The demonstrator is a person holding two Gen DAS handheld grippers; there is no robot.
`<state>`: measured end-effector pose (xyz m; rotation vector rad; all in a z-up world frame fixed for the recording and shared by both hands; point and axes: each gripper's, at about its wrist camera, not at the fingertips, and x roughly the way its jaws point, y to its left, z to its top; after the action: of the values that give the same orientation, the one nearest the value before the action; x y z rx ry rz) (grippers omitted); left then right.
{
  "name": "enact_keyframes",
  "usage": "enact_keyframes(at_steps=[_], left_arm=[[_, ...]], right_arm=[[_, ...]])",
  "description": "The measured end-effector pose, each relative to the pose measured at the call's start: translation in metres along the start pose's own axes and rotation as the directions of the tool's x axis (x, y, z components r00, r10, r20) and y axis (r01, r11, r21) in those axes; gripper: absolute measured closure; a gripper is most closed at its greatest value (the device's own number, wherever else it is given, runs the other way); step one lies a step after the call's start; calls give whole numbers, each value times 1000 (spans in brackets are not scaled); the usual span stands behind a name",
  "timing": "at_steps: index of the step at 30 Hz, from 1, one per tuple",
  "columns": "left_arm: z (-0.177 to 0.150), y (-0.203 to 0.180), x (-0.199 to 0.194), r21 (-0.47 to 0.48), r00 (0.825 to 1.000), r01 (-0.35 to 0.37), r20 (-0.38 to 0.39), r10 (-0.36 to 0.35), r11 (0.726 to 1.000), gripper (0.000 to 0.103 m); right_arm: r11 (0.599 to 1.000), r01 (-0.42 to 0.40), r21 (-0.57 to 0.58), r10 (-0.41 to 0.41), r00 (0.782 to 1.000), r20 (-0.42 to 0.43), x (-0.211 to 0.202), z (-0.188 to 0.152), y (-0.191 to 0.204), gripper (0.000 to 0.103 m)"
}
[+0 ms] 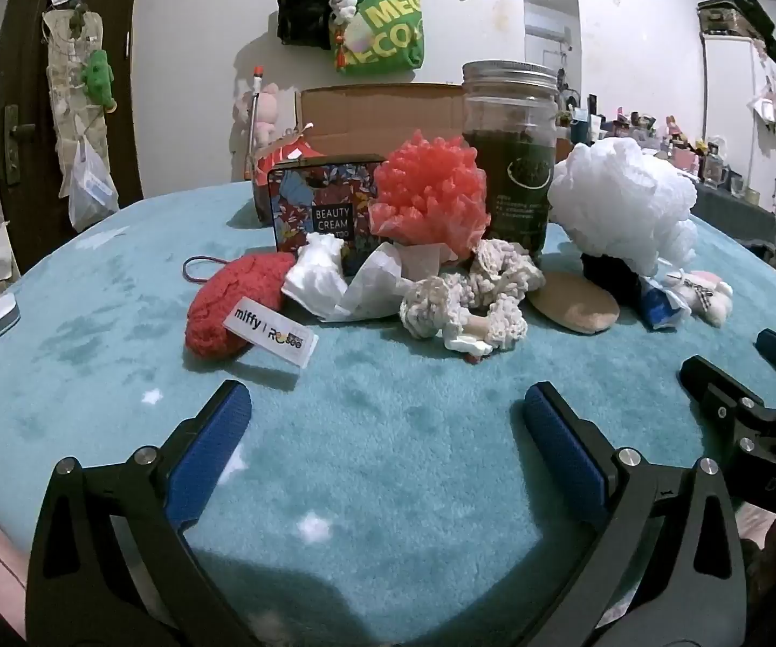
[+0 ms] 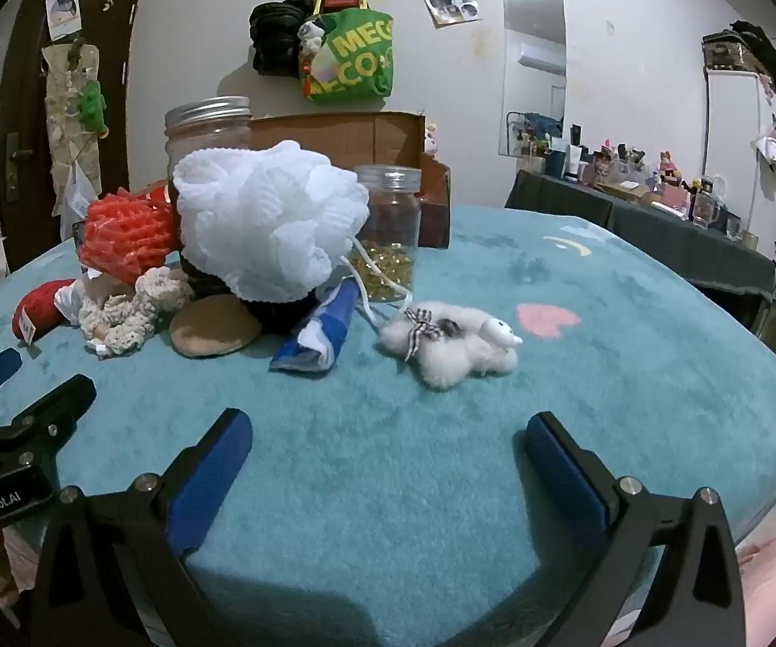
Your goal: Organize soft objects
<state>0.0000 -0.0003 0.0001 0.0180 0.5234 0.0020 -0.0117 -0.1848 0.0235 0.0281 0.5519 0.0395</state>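
- My left gripper (image 1: 388, 431) and my right gripper (image 2: 388, 442) are both hanging wide apart over the teal blanket (image 1: 388, 485), with nothing between the blue pads, tilted downward.
- The soft things are lying ahead of both grippers, in one row across the blanket.
- The white plush toy (image 2: 450, 345) is lying nearest to my right gripper, slightly to its right, its long axis running left to right; I judge the right hand should be taking it.
- The red knitted piece (image 1: 234, 307) and the cream crochet piece (image 1: 468, 296) are lying ahead of my left gripper.
- Behind them the white mesh puff (image 2: 269, 221), the red mesh puff (image 1: 431, 194) and the glass jar (image 1: 512, 151) are standing close together.
- Farther, a cardboard box (image 1: 382, 113) is waiting, then the wall with a green bag (image 1: 382, 27).
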Motion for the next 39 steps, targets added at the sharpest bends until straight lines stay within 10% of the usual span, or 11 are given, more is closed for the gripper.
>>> enact_keyframes(at_steps=[39], left_arm=[[0, 0, 0, -8, 1000, 5, -3, -5, 1000, 0]], right_arm=[[1000, 14, -13, -14, 1000, 4, 0, 0, 1, 0]])
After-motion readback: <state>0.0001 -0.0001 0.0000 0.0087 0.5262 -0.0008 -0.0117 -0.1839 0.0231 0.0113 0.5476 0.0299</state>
